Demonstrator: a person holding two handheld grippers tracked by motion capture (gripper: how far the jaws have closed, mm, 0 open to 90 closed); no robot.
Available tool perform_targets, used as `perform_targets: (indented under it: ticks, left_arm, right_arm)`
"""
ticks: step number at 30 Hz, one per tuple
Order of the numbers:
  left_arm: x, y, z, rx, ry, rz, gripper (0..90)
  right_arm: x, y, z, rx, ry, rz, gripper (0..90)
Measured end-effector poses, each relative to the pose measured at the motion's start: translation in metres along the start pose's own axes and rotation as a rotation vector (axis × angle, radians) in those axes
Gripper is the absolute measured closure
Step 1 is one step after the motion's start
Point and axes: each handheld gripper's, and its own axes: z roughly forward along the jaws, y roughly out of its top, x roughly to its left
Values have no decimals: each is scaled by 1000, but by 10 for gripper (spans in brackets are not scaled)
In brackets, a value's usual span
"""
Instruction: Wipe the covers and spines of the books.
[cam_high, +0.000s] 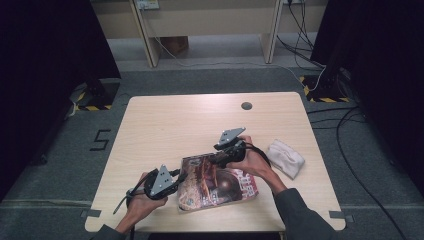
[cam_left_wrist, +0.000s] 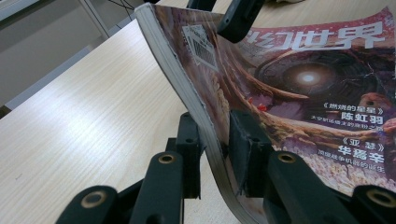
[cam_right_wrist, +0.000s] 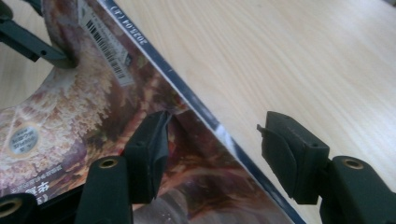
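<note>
A: High view first. Where is the magazine (cam_high: 217, 182)?

B: Near the front edge of the table (cam_high: 165, 120), its long axis running from 8 to 2 o'clock, the title end towards 3. The left gripper (cam_high: 176, 181) is at its 9 o'clock edge, the right gripper (cam_high: 216, 159) over its 12 o'clock edge. A white cloth (cam_high: 286, 157) lies apart at 3 o'clock.

A: And the left gripper view?

B: The left gripper (cam_left_wrist: 215, 140) has its jaws clamped on the magazine's (cam_left_wrist: 299, 93) page edge, which curls up off the table (cam_left_wrist: 93, 116). The cover's white title and a barcode label can be read here. The right gripper's jaw tip rests on the cover at 12 o'clock.

A: The right gripper view?

B: The right gripper's (cam_right_wrist: 210, 149) jaws stand apart, astride the magazine's (cam_right_wrist: 93, 121) spine edge, one pad on the cover, the other over bare table (cam_right_wrist: 289, 60). The spine runs from 11 to 5 o'clock. The spine's date print shows here.
</note>
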Motion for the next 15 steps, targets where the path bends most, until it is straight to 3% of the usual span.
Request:
perform_targets:
  ticks: [3, 7, 11, 15]
  left_arm:
    - [1, 0, 1, 4, -3, 0, 743]
    - [2, -1, 3, 21, 17, -7, 753]
    - [5, -1, 5, 25, 25, -18, 758]
    - [4, 1, 7, 25, 29, 9, 754]
  right_arm:
    - [2, -1, 3, 12, 19, -15, 423]
    - [3, -2, -4, 20, 17, -38, 519]
    - [10, -5, -17, 58, 60, -85, 631]
    - [14, -8, -20, 77, 85, -131, 656]
